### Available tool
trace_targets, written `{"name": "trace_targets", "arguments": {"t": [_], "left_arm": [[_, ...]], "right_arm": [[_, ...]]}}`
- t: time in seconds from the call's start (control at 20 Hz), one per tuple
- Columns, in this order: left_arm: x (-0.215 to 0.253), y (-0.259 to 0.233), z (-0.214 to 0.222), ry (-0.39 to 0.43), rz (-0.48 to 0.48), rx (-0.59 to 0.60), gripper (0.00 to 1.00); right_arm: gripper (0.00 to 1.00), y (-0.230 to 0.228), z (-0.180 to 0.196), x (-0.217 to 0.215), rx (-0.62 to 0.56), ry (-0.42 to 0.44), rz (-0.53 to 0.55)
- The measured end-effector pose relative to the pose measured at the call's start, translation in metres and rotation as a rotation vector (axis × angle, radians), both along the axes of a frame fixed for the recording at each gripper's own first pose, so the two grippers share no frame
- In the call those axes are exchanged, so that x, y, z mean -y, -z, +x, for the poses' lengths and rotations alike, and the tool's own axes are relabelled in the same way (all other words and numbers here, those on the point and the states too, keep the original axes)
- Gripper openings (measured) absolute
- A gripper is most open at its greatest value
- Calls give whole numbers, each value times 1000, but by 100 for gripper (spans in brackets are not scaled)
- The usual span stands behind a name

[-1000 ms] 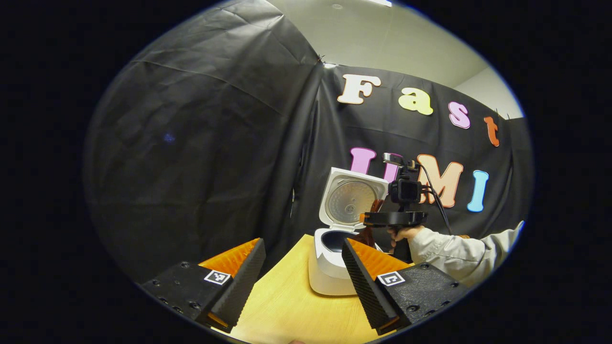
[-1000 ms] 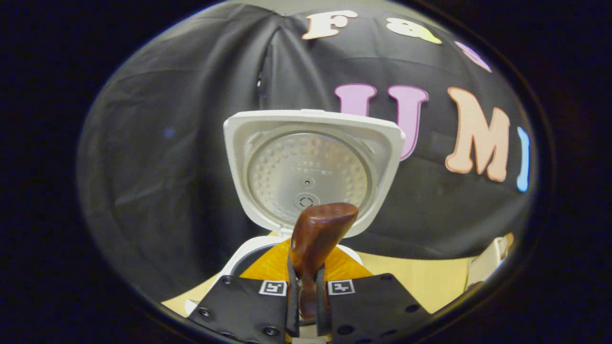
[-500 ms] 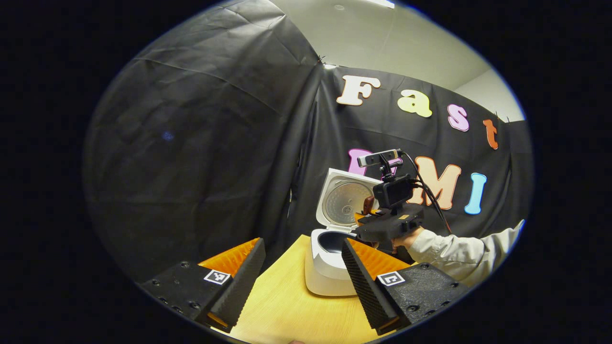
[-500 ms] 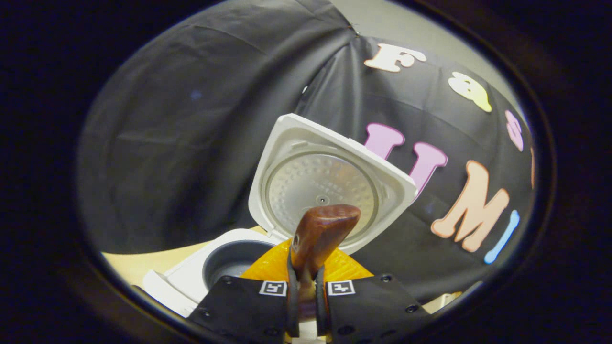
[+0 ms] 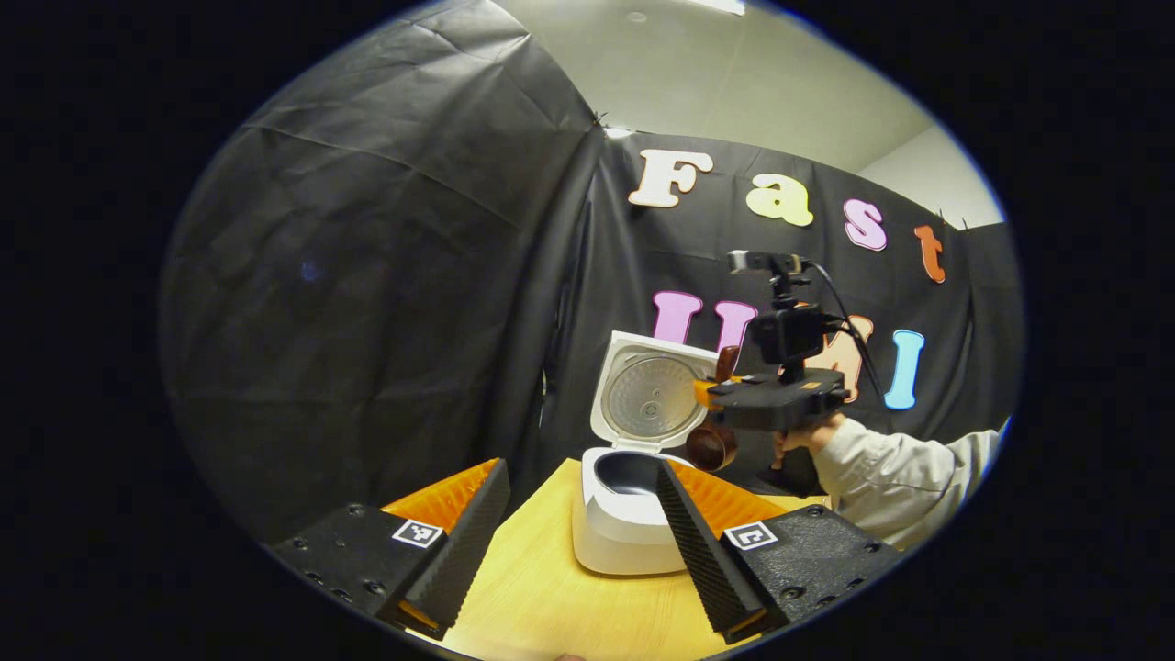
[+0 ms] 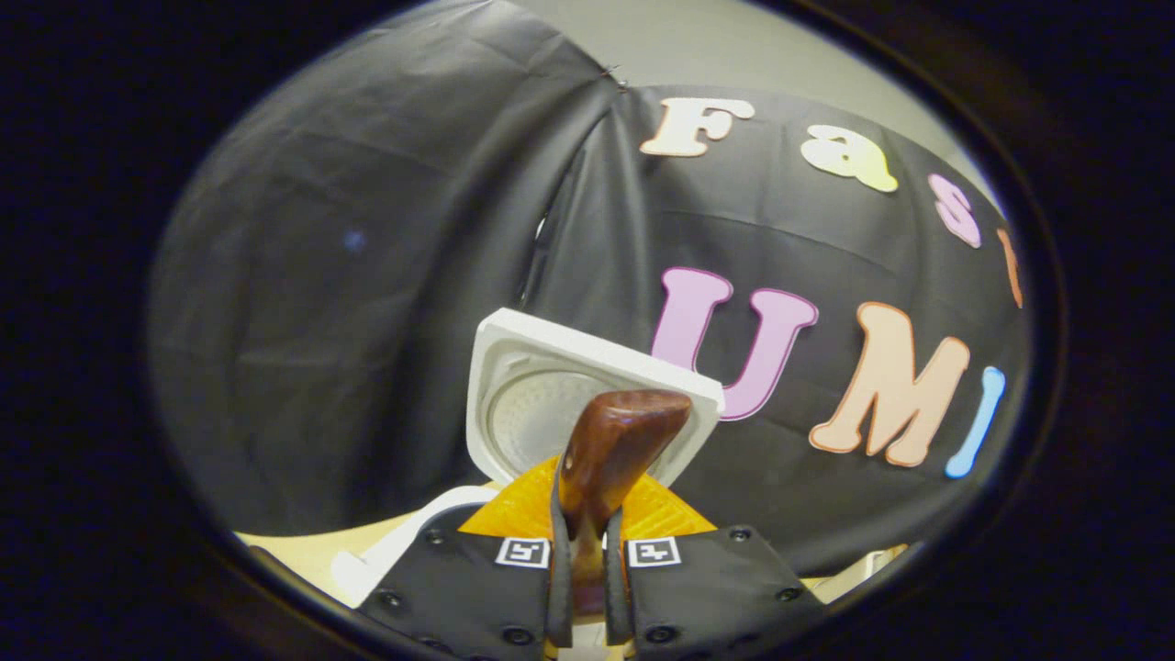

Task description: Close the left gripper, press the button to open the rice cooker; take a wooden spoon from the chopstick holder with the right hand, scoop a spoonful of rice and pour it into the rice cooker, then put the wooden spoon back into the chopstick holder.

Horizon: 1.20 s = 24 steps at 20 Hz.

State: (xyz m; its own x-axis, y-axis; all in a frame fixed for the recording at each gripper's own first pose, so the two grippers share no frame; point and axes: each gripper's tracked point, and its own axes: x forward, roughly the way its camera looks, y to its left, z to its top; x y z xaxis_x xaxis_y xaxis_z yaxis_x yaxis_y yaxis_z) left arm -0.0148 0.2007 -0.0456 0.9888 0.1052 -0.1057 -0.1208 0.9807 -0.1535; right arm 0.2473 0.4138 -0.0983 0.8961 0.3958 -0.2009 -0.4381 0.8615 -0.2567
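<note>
The left claw (image 5: 578, 537) stands wide open and empty, low over the desk (image 5: 551, 606) in front of the rice cooker (image 5: 624, 514). The cooker sits on the desk, lid (image 5: 647, 395) raised. To the cooker's right and above its pot, the right claw (image 6: 578, 588) is clamped on the wooden spoon (image 6: 610, 450); the spoon's bowl hangs just above the cooker's right rim.

White cooker (image 5: 624, 528) with a dark pot and a silvery, seemingly dotted lid (image 5: 648, 397); reddish-brown spoon (image 6: 610, 454); pale wood-grain table (image 5: 551, 597); light grey sleeve (image 5: 895, 477).
</note>
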Motion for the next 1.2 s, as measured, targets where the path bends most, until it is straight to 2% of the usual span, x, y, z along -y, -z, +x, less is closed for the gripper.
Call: {"name": "trace_targets", "arguments": {"t": [0.05, 0.1, 0.15, 0.25, 0.35, 0.5, 0.55, 0.65, 0.95, 1.0, 1.2], "left_arm": [[3, -2, 3, 4, 5, 3, 92], [6, -5, 6, 10, 9, 6, 95], [9, -7, 9, 15, 14, 12, 92], [16, -15, 15, 27, 27, 28, 95], [22, -20, 20, 37, 43, 35, 92], [34, -28, 32, 51, 52, 43, 94], [37, -30, 36, 55, 60, 45, 92], [44, -36, 46, 62, 74, 49, 94], [75, -60, 68, 106, 111, 84, 94], [83, -62, 69, 118, 112, 87, 92], [117, -66, 70, 172, 108, 101, 94]], "right_arm": [[16, -11, -2, 10, -3, 6, 26], [16, -20, -6, 18, -12, 11, 57], [16, -27, -10, 27, -25, 15, 87], [16, -41, -19, 48, -53, 26, 142], [16, -52, -30, 70, -67, 40, 180], [16, -61, -45, 105, -73, 62, 198], [16, -63, -52, 118, -76, 69, 198], [16, -63, -65, 144, -92, 90, 206], [16, -58, -98, 238, -133, 196, 235], [16, -58, -103, 255, -128, 220, 233], [15, -55, -121, 331, -120, 335, 233]]}}
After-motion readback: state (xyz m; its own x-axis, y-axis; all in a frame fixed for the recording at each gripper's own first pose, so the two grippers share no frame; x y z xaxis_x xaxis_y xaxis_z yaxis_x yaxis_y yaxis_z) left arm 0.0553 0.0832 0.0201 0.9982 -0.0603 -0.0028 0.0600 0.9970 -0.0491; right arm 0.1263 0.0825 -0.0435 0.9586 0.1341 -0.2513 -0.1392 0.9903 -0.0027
